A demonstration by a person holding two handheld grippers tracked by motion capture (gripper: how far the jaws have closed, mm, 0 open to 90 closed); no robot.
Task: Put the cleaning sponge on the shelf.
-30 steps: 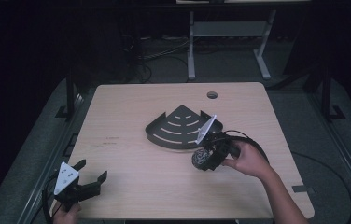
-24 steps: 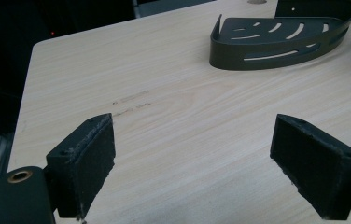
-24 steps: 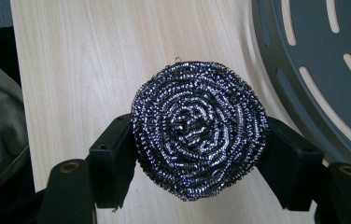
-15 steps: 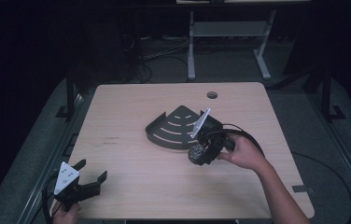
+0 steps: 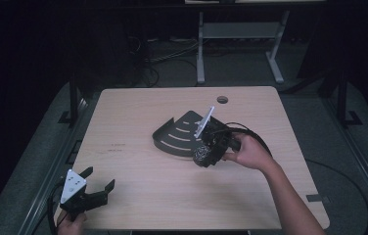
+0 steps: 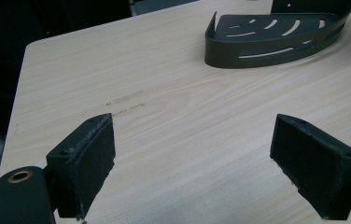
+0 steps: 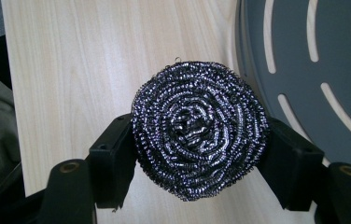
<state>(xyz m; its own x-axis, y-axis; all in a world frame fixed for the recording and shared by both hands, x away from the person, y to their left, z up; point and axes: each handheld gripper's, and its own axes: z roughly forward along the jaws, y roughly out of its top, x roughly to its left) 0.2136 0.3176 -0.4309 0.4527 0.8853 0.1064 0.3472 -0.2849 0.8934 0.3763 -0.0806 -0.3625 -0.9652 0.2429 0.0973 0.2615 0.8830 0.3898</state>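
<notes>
Scourer [image 7: 199, 128] in right claw [image 7: 197, 154], beside slotted tray [image 7: 323, 70]

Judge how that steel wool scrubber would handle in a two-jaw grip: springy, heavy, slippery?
The steel wool scrubber is coiled wire mesh, so it is probably springy and light for its bulk. Its rough loops likely catch on the right gripper pads clamping its sides, so slipping seems unlikely. Set down flat, it probably would not roll.
</notes>
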